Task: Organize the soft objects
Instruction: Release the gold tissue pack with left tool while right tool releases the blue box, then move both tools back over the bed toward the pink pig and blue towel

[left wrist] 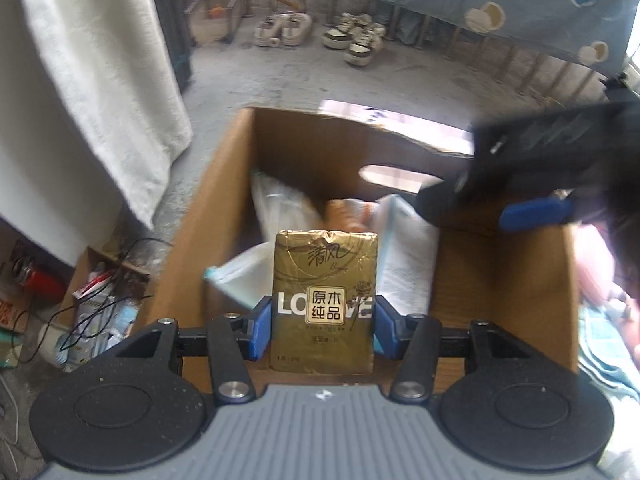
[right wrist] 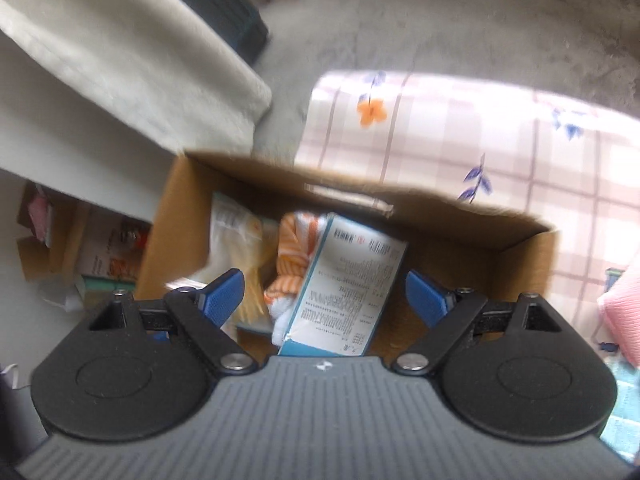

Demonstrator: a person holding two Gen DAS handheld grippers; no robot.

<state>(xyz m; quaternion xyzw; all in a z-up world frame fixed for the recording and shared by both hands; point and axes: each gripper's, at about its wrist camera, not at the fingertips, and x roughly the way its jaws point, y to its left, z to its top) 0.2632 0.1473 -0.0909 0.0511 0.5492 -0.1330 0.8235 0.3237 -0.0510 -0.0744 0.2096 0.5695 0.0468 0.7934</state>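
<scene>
The gold tissue pack (left wrist: 325, 300) is clamped upright between the blue pads of the left tool (left wrist: 320, 330), hanging over the near end of the open cardboard box (left wrist: 192, 240). Inside the box lie a blue-and-white packet (right wrist: 348, 280), an orange-striped cloth (right wrist: 292, 256) and a pale plastic bag (right wrist: 236, 236). The right tool (right wrist: 324, 300) stands spread wide above the packet with nothing pinched; its pads are clear of it.

To drop the pack in well, I would lower it into the free space near the front wall, keep it upright, and release only once it rests on something. The right tool should pull aside first, since both crowd the same opening.
</scene>
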